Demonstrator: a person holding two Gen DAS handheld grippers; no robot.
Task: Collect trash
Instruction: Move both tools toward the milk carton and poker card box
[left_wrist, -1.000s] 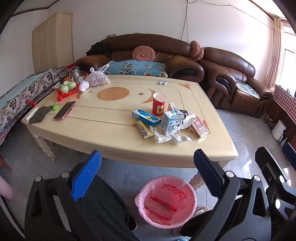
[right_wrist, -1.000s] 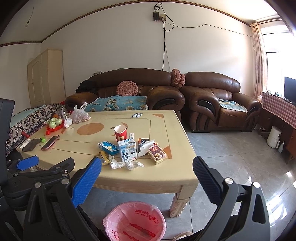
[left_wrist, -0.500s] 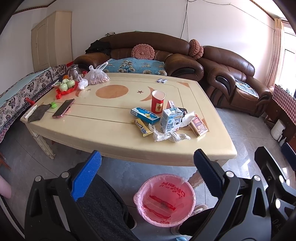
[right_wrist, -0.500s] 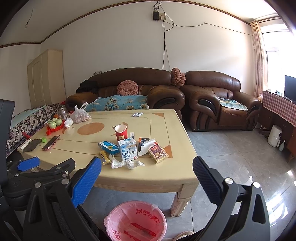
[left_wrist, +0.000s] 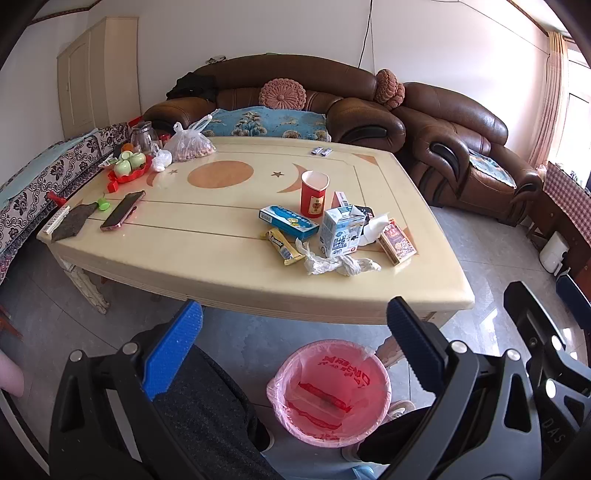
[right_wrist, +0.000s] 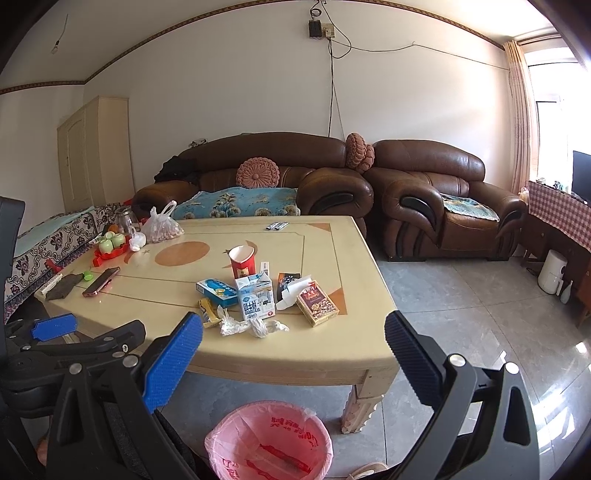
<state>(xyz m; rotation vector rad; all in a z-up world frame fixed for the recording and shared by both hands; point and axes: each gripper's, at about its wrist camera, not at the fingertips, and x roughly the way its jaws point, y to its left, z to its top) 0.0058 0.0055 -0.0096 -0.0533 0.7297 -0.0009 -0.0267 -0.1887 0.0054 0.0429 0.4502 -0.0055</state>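
We see the pink-lined round bin (left_wrist: 328, 395) on the floor before the cream wooden table (left_wrist: 207, 258), its rim cut off in the right view. The crumpled white wrapper (left_wrist: 340, 264) lies crosswise near the table's front edge. Left gripper (left_wrist: 291, 332) and right gripper (right_wrist: 293, 336): jaws wide apart, holding nothing.

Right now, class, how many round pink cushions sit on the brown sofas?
2: one round cushion against the long sofa's backrest, another cushion atop its right end, beside the armchair. More may be hidden.

The cream table (left_wrist: 207, 258) carries a milk carton (left_wrist: 341, 236) (upright), cup (left_wrist: 314, 194), phone (left_wrist: 123, 216).
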